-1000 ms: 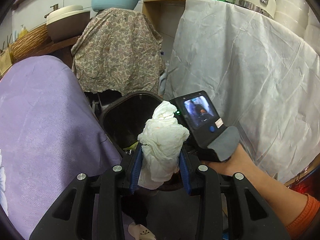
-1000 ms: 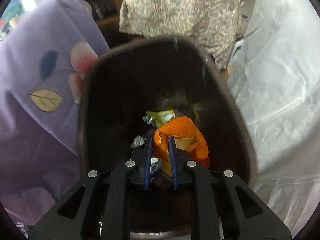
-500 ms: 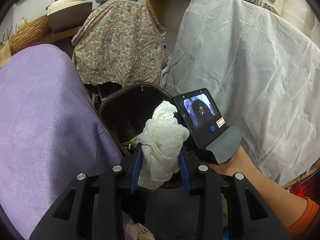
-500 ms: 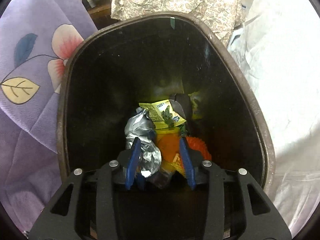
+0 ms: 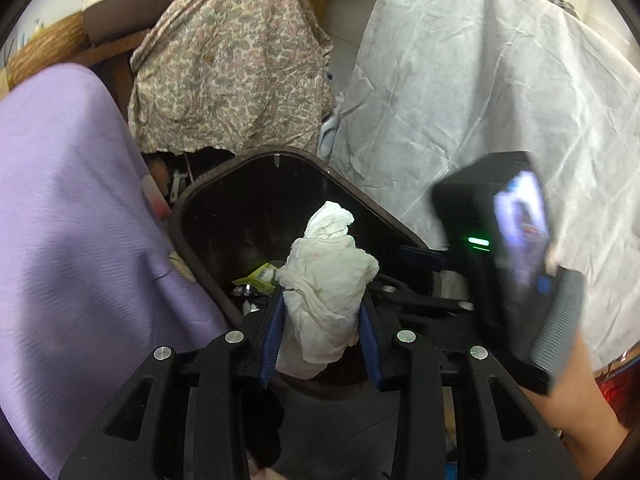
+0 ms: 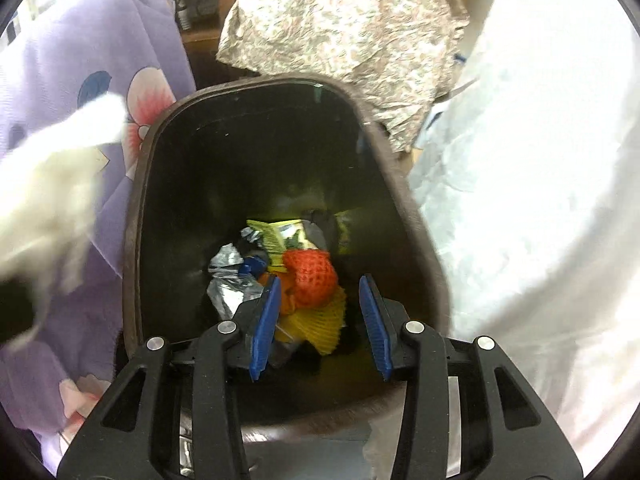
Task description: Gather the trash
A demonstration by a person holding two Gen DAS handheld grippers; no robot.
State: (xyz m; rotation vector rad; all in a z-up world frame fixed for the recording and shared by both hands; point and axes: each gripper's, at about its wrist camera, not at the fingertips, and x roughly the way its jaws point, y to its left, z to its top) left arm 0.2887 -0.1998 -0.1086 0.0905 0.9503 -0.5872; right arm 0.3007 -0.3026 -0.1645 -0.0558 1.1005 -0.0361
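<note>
We see a crumpled white tissue wad [image 5: 326, 288] upright above the dark trash bin [image 6: 134, 216], which holds foil, an orange net and possibly wrappers.

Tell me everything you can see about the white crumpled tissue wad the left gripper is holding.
The tissue wad is white, soft-looking crumpled paper with faint pinkish stains. It stands roughly upright, pinched at its lower half between the left gripper's blue finger pads, its twisted top poking up free. It hangs over the near rim of the dark trash bin, not yet dropped in. In the right wrist view it shows as a blurred white mass at the left edge.
</note>
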